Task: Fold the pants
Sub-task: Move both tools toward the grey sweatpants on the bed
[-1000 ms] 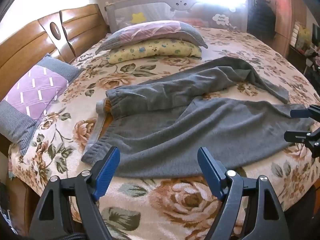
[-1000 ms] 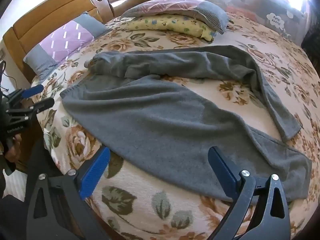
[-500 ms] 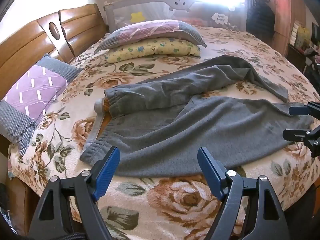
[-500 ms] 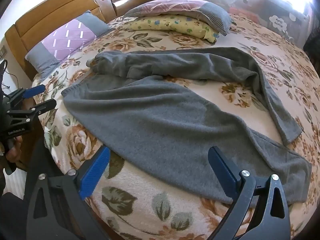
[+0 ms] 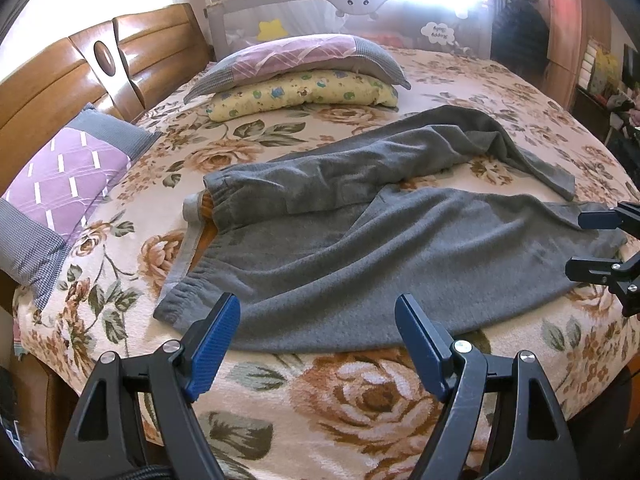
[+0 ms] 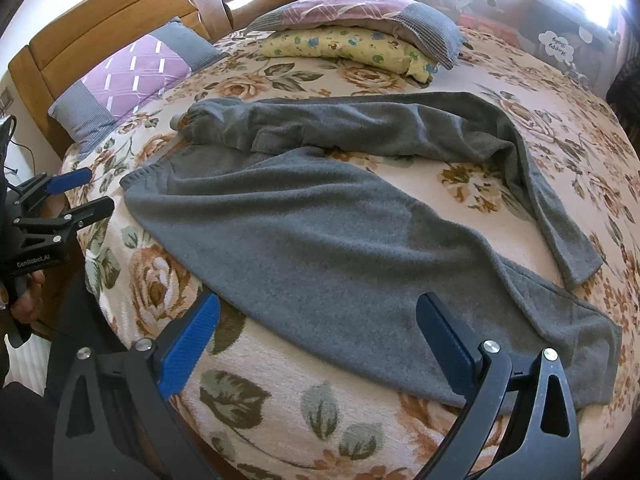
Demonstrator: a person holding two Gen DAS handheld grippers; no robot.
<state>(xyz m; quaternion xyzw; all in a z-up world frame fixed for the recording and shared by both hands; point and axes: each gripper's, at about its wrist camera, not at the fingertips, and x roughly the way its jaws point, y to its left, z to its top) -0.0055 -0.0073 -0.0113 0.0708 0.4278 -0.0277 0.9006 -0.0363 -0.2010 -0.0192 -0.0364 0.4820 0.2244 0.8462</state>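
Grey fleece pants [image 5: 360, 248] lie spread on the floral bedspread [image 5: 360, 392], waistband at the left, one leg flat near the front edge, the other leg creased and bent behind it. They also show in the right wrist view [image 6: 320, 232]. My left gripper [image 5: 318, 328] is open and empty, just in front of the near leg's edge by the waistband. My right gripper [image 6: 318, 332] is open and empty near the near leg's cuff end; it also shows in the left wrist view [image 5: 596, 244]. The left gripper shows at the left of the right wrist view [image 6: 80, 192].
A purple and grey pillow [image 5: 60, 192] lies at the left by the wooden headboard [image 5: 80, 72]. Two stacked pillows [image 5: 304, 76] lie at the back. A grey bed rail [image 5: 360, 12] runs behind them. The bed's front edge is right under both grippers.
Both grippers have lifted or drawn back very slightly; the pants sit a little lower in each view. The pants have not moved, and both grippers stay open.
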